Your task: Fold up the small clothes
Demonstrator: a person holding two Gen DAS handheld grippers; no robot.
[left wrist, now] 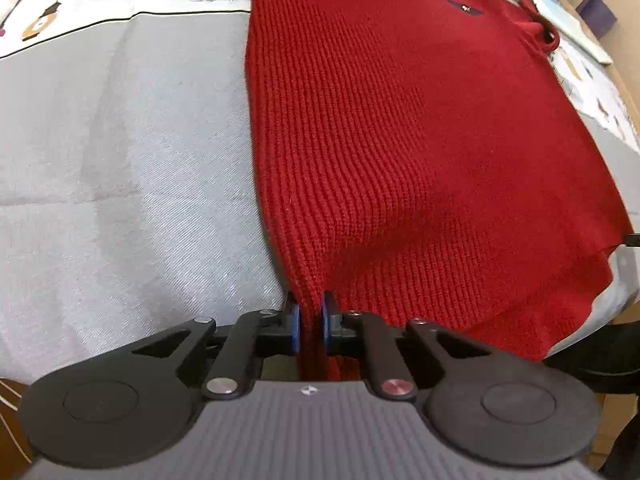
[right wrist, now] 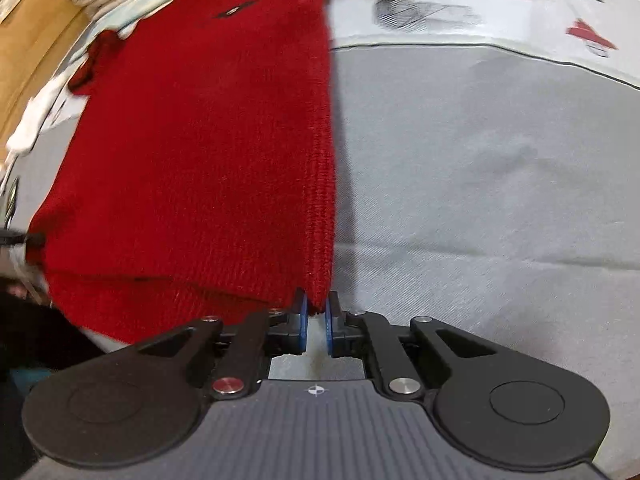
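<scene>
With the red knit sweater [left wrist: 400, 140] lying flat on the grey-clothed bench [left wrist: 120, 160], the left hand-held gripper [left wrist: 309, 320] and right hand-held gripper [right wrist: 316, 318] each pinch a hem corner at lower centre, so folding looks barely begun.

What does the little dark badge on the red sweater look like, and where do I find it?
Start at the grey cloth covering the table; the red sweater lies spread on it, its bottom corners pinched by the left gripper and right gripper. Look at the chest end, far from the grippers: the badge is a small dark diamond shape, the only dark mark on the red knit.
</scene>
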